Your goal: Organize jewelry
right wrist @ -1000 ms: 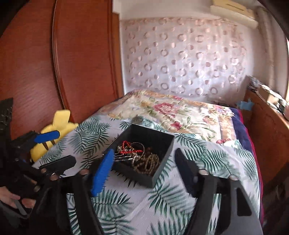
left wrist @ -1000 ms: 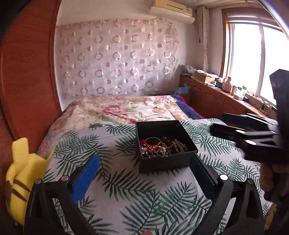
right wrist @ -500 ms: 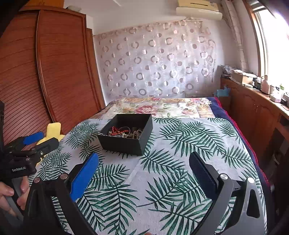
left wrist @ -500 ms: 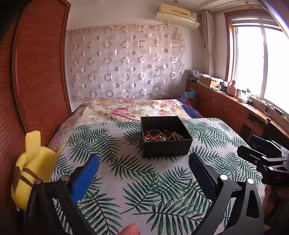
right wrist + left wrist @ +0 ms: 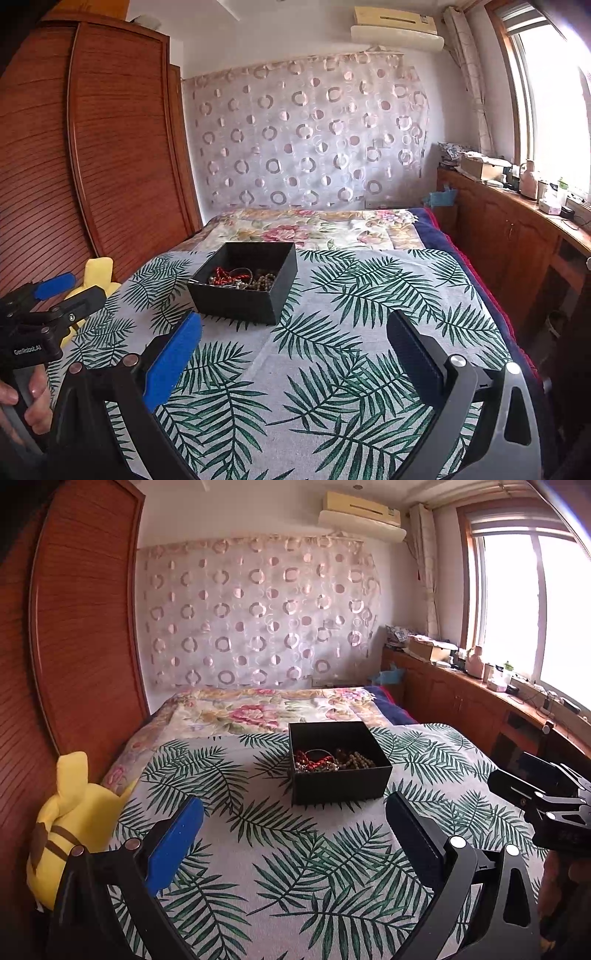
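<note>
A black open box (image 5: pixel 338 762) sits on the palm-leaf bedspread (image 5: pixel 295 849); it also shows in the right wrist view (image 5: pixel 245 282). Inside lie a red cord bracelet (image 5: pixel 314 758), brown beads (image 5: pixel 356 760) and other tangled jewelry. My left gripper (image 5: pixel 295 834) is open and empty, held back from the box's near side. My right gripper (image 5: pixel 295 347) is open and empty, back from the box and to its right. Each gripper shows at the edge of the other's view: the right one (image 5: pixel 546 797) and the left one (image 5: pixel 55 295).
A yellow plush toy (image 5: pixel 70 823) lies at the bed's left edge by the wooden wardrobe (image 5: pixel 74 627). A floral blanket (image 5: pixel 266 709) covers the far bed. A wooden counter (image 5: pixel 480 686) with clutter runs under the window on the right.
Both grippers have pulled back and up from the box, which now looks smaller and farther. Both stay open and empty. The box has not moved.
</note>
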Demonstrator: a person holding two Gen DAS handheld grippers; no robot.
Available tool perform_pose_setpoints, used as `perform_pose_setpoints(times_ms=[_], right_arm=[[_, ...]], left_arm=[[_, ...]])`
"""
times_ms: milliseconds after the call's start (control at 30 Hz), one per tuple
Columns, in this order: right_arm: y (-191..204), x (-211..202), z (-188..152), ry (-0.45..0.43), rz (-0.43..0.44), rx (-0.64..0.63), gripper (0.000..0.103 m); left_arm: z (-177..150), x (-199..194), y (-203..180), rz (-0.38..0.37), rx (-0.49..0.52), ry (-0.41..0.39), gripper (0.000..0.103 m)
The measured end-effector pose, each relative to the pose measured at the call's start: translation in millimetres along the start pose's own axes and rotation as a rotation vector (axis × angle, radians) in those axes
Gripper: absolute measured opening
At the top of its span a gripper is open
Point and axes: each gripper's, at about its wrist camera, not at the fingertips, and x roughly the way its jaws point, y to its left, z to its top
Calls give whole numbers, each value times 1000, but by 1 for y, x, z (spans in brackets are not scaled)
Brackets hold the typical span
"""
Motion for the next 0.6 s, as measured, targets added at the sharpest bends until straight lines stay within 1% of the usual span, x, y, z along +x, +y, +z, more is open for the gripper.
perform_pose_setpoints(times_ms=[600], right_arm=[[-2,-1,-2,-6,-7,6,101]], left_arm=[[0,0,2,5,-5,0,96]])
